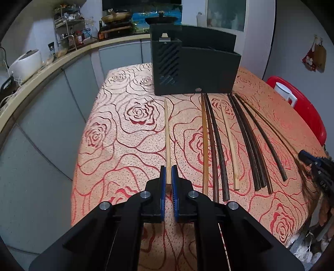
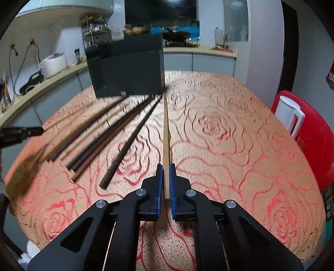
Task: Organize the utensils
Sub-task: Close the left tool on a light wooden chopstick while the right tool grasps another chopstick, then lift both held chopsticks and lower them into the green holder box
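Each hand-held gripper pinches one pale chopstick by its near end: left (image 1: 168,174) holds a light chopstick (image 1: 167,133), right (image 2: 166,173) another (image 2: 166,135), likely pairing them for the black holder (image 1: 196,68).

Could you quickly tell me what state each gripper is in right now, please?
Left gripper: jaws closed on a light bamboo chopstick.
Right gripper: jaws closed on a tan chopstick.

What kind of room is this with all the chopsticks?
Most likely a home kitchen. A counter runs along the wall with a white rice cooker, a wok and a rack of bottles, and a table with a rose-patterned cloth holds the chopsticks.
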`<state>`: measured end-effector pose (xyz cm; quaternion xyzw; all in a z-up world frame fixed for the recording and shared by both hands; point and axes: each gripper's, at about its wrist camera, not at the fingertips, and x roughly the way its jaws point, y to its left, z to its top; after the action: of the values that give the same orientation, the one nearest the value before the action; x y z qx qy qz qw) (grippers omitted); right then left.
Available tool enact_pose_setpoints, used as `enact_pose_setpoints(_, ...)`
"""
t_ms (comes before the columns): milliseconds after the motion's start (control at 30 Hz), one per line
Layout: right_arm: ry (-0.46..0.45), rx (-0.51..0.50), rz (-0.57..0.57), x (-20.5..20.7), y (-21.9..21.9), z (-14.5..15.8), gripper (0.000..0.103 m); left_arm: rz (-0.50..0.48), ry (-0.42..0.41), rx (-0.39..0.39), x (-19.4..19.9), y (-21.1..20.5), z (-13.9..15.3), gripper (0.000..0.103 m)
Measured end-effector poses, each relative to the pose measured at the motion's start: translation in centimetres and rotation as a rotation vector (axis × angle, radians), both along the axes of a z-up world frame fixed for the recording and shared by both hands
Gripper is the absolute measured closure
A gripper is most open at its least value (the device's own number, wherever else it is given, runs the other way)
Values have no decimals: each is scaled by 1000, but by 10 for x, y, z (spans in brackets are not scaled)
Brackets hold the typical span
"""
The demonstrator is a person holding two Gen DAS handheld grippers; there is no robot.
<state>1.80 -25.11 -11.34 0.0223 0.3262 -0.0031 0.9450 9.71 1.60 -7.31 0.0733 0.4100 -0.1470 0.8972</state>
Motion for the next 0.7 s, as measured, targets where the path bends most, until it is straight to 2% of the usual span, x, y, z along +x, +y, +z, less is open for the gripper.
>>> enact_pose_setpoints(367, -188, 20, 13, -22, -13, 67, 96, 20, -125, -15, -24, 11, 47, 98)
enact_pose_setpoints(700, -279, 80, 53, 0, -31, 124, 96, 18, -232, -56, -16, 16, 97, 98)
